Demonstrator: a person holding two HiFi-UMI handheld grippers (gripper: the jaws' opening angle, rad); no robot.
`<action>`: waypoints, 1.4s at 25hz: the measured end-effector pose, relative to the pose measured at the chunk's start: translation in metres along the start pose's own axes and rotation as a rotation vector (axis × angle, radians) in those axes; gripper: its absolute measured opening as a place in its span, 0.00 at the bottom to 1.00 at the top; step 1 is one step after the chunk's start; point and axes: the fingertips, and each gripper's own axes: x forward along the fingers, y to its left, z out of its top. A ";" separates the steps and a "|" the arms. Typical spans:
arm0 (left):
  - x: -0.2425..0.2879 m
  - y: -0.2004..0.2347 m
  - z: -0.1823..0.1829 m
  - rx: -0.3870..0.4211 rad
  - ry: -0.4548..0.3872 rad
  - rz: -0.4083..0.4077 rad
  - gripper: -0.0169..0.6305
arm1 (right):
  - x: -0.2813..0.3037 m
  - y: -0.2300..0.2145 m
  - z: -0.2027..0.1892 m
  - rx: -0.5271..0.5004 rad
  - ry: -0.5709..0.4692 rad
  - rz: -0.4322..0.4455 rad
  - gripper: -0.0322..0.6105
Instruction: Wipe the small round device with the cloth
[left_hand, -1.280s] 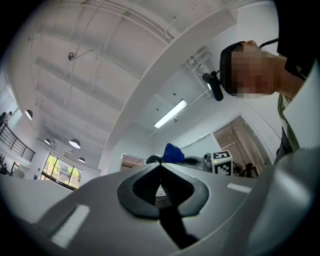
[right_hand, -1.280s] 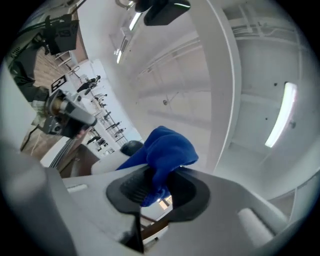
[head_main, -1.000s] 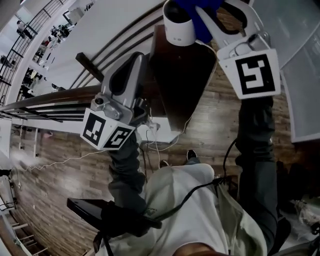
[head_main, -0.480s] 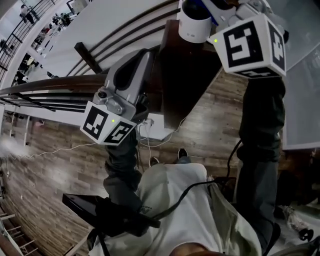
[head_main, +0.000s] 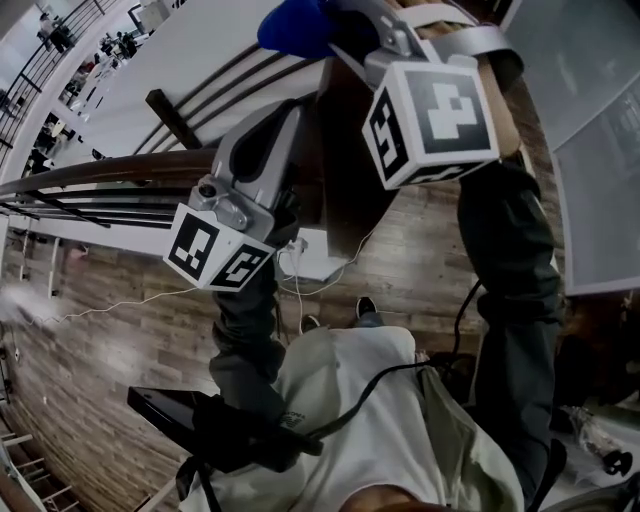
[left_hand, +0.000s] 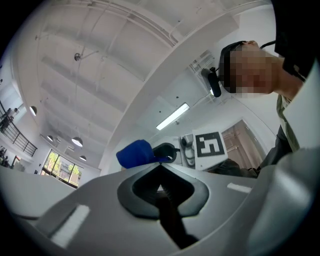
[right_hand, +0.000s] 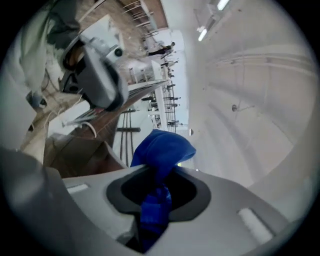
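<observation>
In the head view my right gripper (head_main: 338, 32) reaches up and to the left, shut on a bunched blue cloth (head_main: 298, 25). The right gripper view shows the cloth (right_hand: 162, 147) bulging out past the closed jaws (right_hand: 159, 172). My left gripper (head_main: 287, 112) hangs lower, over the near edge of a dark wooden table (head_main: 352, 185). Its jaws (left_hand: 160, 164) meet with nothing between them. From the left gripper view the cloth (left_hand: 134, 153) shows just beyond them. No small round device is visible in any current view.
A white box with thin cables (head_main: 318, 262) lies on the wood-plank floor (head_main: 130, 340) under the table. A railing (head_main: 90, 180) runs to the left. The person's light jacket (head_main: 370, 420) fills the bottom of the head view.
My right gripper has swung left and turned with the cloth. The white round device seen at the top of the earlier frames is out of sight. The left gripper has barely moved.
</observation>
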 end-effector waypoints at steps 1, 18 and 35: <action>-0.002 0.000 0.002 0.000 -0.001 0.000 0.03 | -0.001 0.008 0.002 -0.046 0.024 0.011 0.19; -0.021 0.002 -0.004 0.001 0.004 0.017 0.03 | 0.035 -0.002 -0.014 0.129 0.026 0.119 0.19; -0.022 0.014 -0.010 -0.028 0.011 0.012 0.03 | -0.028 -0.066 -0.069 0.270 -0.040 -0.225 0.19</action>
